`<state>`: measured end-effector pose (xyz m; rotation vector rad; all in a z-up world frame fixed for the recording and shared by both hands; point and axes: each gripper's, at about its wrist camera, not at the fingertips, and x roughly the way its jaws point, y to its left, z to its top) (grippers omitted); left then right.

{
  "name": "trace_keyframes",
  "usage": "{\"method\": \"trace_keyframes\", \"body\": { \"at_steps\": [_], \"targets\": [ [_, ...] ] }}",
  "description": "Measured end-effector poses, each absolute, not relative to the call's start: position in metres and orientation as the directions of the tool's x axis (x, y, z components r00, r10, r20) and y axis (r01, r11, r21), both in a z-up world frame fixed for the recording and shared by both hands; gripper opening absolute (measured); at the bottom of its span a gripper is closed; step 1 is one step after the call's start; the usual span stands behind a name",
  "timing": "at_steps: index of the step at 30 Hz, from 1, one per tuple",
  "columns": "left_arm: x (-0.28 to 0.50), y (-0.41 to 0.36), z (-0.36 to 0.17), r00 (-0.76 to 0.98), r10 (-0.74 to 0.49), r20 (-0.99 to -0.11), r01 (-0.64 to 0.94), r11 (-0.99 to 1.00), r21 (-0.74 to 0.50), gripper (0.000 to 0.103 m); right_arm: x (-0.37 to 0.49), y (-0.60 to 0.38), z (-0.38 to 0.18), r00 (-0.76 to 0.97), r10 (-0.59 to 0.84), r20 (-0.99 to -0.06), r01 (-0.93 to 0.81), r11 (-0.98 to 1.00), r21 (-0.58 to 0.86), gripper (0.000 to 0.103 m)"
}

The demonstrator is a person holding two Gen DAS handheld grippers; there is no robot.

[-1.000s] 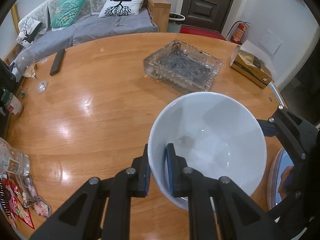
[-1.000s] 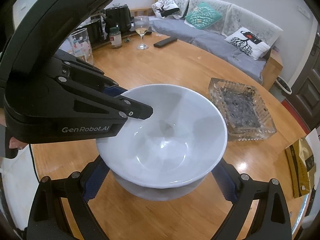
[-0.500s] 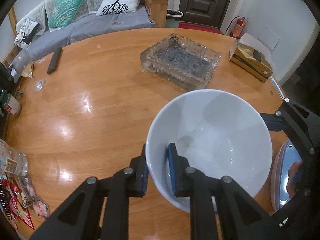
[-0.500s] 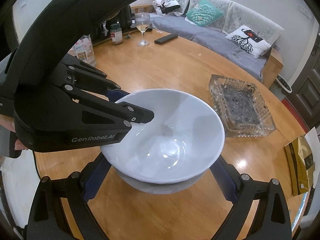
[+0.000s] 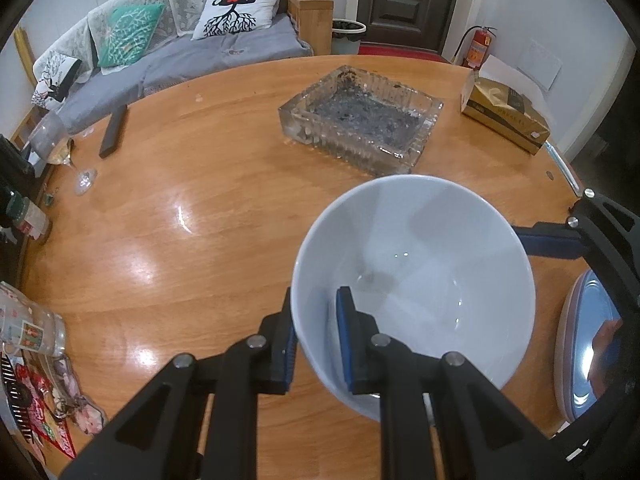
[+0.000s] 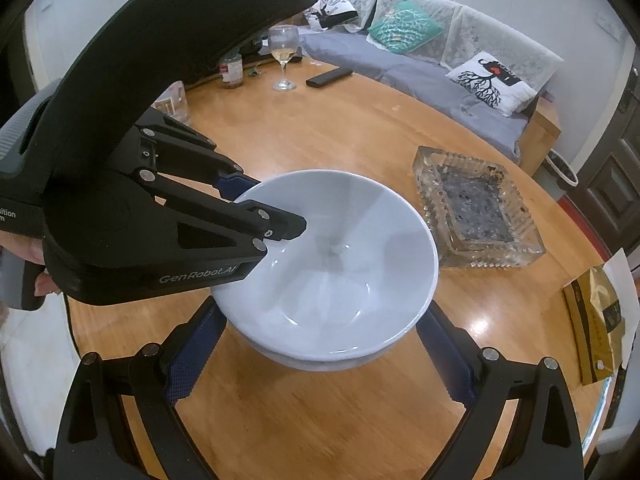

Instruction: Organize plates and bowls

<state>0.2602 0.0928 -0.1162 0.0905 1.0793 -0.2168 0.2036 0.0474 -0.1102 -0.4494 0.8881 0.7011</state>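
The left gripper [image 5: 316, 344] is clamped on the near rim of a wide, pale blue-white glazed ceramic bowl [image 5: 416, 276], one pad outside the wall and one inside. In the right-wrist view this bowl sits inside, or just above, a second bowl [image 6: 320, 360] of the same glaze, of which only a band of outer wall shows beneath the rim. The pair is just in front of the square ribbed glass ashtray [image 6: 476, 208] on the round varnished wooden table [image 5: 192, 208].

The right gripper [image 6: 320, 356] stands wide open, its fingers on either side of the lower bowl and, as far as I can judge, not pressing it.

Judged from this, the nesting of the two bowls looks almost done; what seems left is letting go of the upper one. A round pale blue plate [image 5: 588, 344] lies at the table's edge, on the far side of the bowls from the ashtray, and probably awaits sorting.

Whether the upper bowl is fully seated or held slightly clear I cannot tell, since its rim hides the contact. The plate is cut off by the frame edge and partly covered by the right gripper, so I cannot tell whether it is one plate or several.
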Motion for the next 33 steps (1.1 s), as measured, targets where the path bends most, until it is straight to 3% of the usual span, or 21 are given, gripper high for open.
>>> {"method": "trace_keyframes", "body": {
  "at_steps": [4,7,9,11,14,21,26,33],
  "targets": [
    [0.261,0.101,-0.117,0.467,-0.144,-0.872,0.174,0.982,-0.069,0.019,0.192,0.039,-0.110,0.484,0.372,-0.792,-0.663,0.747,-0.055,0.094],
    [0.259,0.104,-0.115,0.484,-0.140,-0.864,0.158,0.985,-0.072,0.035,0.180,0.030,-0.108,0.540,0.377,-0.752,-0.606,0.795,-0.037,0.094],
    [0.258,0.105,-0.111,0.508,-0.135,-0.851,0.154,0.986,-0.064,0.053,0.168,0.022,-0.108,0.596,0.386,-0.704,-0.564,0.825,-0.026,0.094],
    [0.258,0.105,-0.105,0.533,-0.140,-0.834,0.148,0.986,-0.071,0.061,0.160,0.017,-0.110,0.627,0.397,-0.670,-0.534,0.846,0.001,0.098],
    [0.263,0.101,-0.104,0.505,-0.156,-0.849,0.164,0.983,-0.083,0.062,0.150,0.013,-0.114,0.647,0.404,-0.647,-0.485,0.873,0.061,0.101],
    [0.266,0.090,-0.107,0.494,-0.208,-0.844,0.227,0.968,-0.106,0.060,0.157,0.031,-0.137,0.617,0.383,-0.688,-0.467,0.881,0.072,0.100],
    [0.267,0.089,-0.112,0.485,-0.240,-0.841,0.260,0.958,-0.123,0.045,0.173,0.034,-0.152,0.597,0.384,-0.704,-0.456,0.885,0.096,0.100],
    [0.273,0.096,-0.118,0.482,-0.270,-0.834,0.288,0.947,-0.140,0.034,0.191,0.044,-0.166,0.568,0.390,-0.724,-0.470,0.877,0.104,0.102]
  ]
}}
